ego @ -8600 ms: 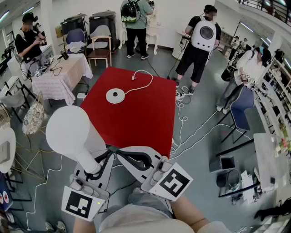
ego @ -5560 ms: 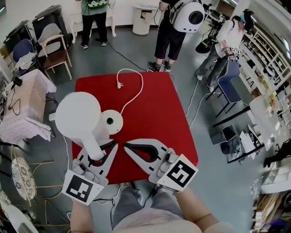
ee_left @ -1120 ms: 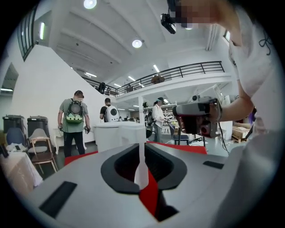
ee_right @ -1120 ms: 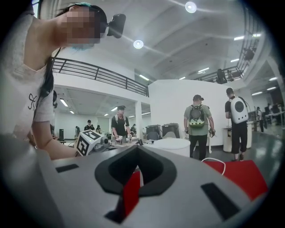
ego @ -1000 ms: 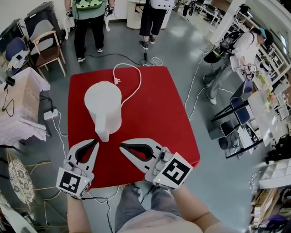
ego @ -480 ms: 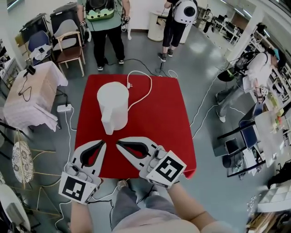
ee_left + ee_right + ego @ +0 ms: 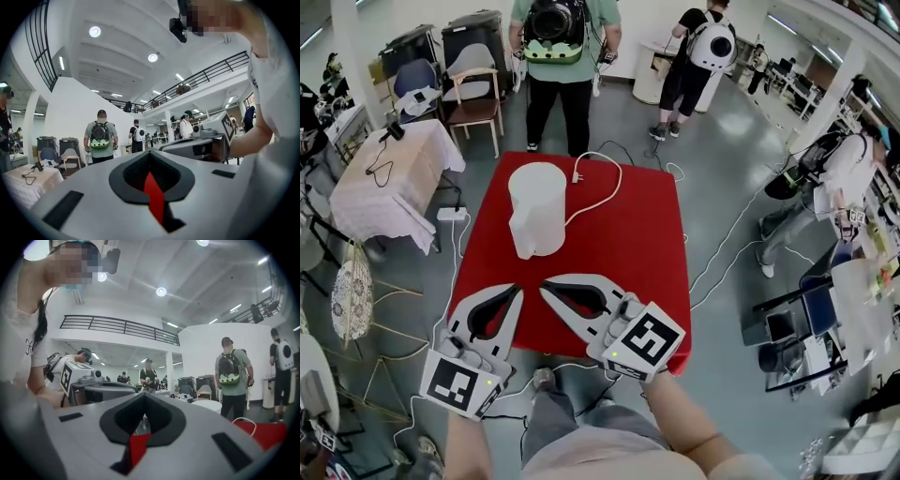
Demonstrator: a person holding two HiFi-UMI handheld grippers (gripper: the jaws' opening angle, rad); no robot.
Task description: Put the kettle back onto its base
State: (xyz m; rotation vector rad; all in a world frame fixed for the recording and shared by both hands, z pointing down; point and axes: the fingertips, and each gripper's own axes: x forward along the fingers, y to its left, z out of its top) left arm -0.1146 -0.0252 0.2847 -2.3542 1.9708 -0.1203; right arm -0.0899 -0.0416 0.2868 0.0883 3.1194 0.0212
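Head view: a red worktop (image 7: 609,253) stands in a busy hall. The white kettle (image 7: 536,208) stands upright on its far-left part, handle side toward the near edge (whatever is under it is covered). A white cord (image 7: 602,192) loops out from the kettle's right side, and its plug (image 7: 577,175) lies by the far edge. The left tongs (image 7: 517,290) and right tongs (image 7: 546,285) hang over the near edge side by side. Both are well apart from the kettle and both are pressed together.

Left gripper view: the tongs are pressed tip to tip with nothing caught between them (only a sliver of red worktop shows through the gap). The other tongs sit just to the right. A person with a green backpack (image 7: 99,138) stands far off, back turned.

Right gripper view: the tongs are likewise pressed together and pinch nothing. The left tongs show on the left. The kettle's white top peeks over the right jaw, with the cord and red worktop beyond it to the right.
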